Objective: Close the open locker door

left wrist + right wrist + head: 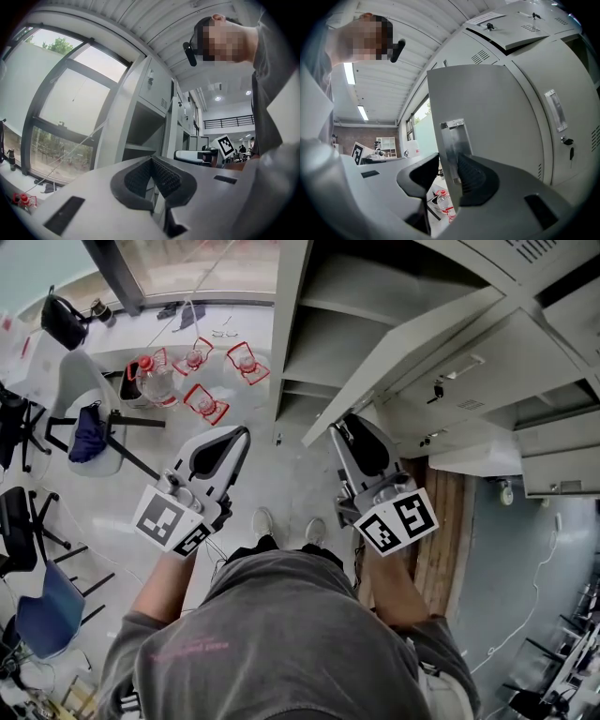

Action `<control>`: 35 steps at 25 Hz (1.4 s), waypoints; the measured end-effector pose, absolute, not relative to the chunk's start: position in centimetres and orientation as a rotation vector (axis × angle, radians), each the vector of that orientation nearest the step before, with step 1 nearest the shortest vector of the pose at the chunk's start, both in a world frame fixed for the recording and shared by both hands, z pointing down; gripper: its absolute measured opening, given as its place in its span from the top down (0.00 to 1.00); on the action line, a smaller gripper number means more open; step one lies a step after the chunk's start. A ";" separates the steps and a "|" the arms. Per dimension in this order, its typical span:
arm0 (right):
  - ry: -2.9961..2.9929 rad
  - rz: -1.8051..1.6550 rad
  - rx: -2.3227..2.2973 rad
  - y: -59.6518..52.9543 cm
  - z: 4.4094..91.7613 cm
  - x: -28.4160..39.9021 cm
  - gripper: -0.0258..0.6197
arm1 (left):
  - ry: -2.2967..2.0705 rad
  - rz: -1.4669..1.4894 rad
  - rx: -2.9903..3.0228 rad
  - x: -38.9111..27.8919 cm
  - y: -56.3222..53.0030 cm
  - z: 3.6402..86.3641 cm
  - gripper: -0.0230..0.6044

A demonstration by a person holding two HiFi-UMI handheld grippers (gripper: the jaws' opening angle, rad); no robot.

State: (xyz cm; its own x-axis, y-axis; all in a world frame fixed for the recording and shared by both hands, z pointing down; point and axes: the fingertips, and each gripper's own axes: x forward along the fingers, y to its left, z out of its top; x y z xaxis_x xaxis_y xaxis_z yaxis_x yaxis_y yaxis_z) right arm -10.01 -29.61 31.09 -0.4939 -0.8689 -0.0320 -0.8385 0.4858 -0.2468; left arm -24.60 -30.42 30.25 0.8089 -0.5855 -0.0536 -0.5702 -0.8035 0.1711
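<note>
The open grey locker door (412, 352) swings out from the bank of lockers, baring the shelved compartment (323, 343). My right gripper (345, 424) is at the door's free edge. In the right gripper view the door (487, 103) and its metal latch plate (452, 140) stand between the jaws of the right gripper (447, 164). The right pad (471, 176) lies against the door and the left pad stays apart, so the jaws are open. My left gripper (242, 433) hangs in the air left of the door, shut and empty, its tips (151, 161) meeting in front of the open compartment (140, 131).
Closed locker doors (553, 112) flank the open one, and one above (511, 33) stands ajar. Water bottles in red holders (197, 381) sit on the floor by the window. Chairs (89, 418) stand at the left; a wooden board (441, 540) lies at the right.
</note>
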 end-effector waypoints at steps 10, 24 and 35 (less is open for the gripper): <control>2.588 -0.294 -1.508 -33.3 31.2 -11.7 0.81 | -0.953 -0.175 2.826 -27.0 -33.0 30.6 0.94; 2.579 -0.268 -1.562 -38.3 31.3 -12.9 0.86 | -1.001 -0.187 2.788 -29.2 -35.9 31.5 0.94; 2.526 -0.247 -1.653 -42.3 31.6 -13.3 0.88 | -1.052 -0.179 2.773 -30.8 -37.5 31.9 0.94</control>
